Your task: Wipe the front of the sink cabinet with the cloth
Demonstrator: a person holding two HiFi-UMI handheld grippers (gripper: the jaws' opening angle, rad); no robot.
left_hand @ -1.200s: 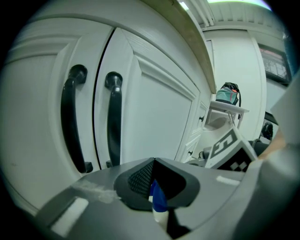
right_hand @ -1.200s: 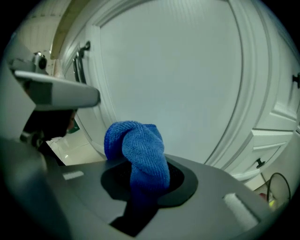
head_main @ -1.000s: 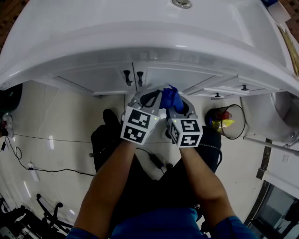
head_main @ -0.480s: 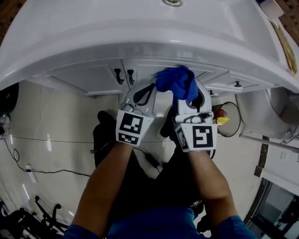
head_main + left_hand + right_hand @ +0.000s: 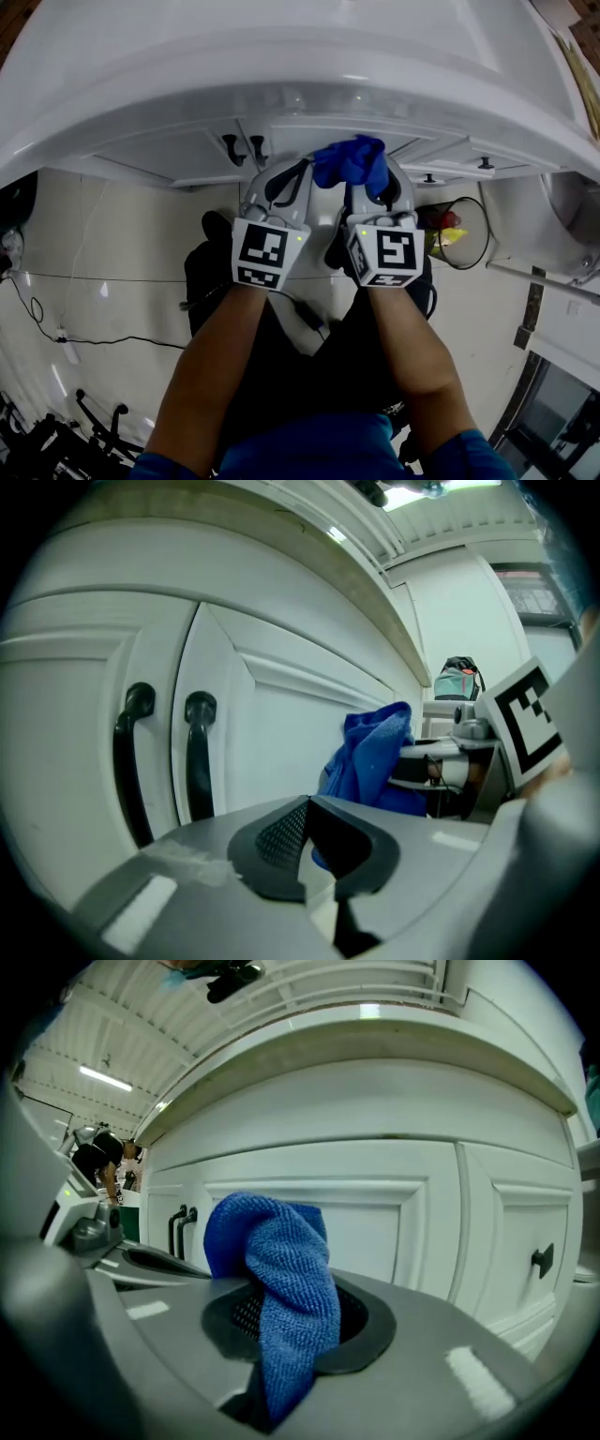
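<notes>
Cloth (image 5: 351,163), blue and bunched, is pinched in the right hand-held gripper (image 5: 372,187), whose jaws are clenched on a fold of it while the rest bulges out beyond the tips. In the right gripper view the cloth (image 5: 279,1279) stands in front of a recessed white door panel of the sink cabinet (image 5: 394,1218). From the left gripper view it seems to lie against that panel, though actual contact is hard to make out. The left hand-held gripper (image 5: 277,186) sits just beside the right one at its 9 o'clock, jaws closed together with nothing between them. Two black door handles (image 5: 242,148) hang at about 11 o'clock from the left hand-held gripper. What looks like a small bin (image 5: 464,234) stands on the floor at 3 o'clock of the right one.
</notes>
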